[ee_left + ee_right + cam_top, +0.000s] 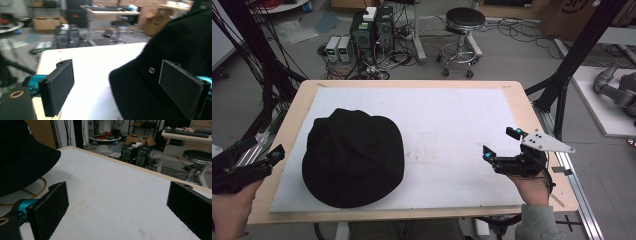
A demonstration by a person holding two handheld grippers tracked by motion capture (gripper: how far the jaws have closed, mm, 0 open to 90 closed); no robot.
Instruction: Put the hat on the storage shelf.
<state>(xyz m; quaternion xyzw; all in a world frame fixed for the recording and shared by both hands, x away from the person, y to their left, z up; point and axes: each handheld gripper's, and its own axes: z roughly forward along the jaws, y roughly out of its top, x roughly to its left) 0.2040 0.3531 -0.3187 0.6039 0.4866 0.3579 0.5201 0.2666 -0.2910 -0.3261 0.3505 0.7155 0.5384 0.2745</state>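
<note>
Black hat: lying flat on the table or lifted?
Lying flat: the black hat rests crown-up on the white board, both grippers open and apart from it.

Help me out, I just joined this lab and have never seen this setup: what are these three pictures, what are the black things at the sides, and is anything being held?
No robot here: a person sits at the table holding a hand-held two-jaw gripper in each hand. The high view looks down from above the person; the left gripper is at the left edge, the right gripper at the right. The other two pictures come from cameras riding on each gripper, so the black slabs at the bottom are that gripper's own jaws. On the white board lies one thing, a black hat. In the left gripper view the hat sits close, with one jaw in front of its brim. Both grippers are open and hold nothing. A stool and computers stand on the floor behind.
</note>
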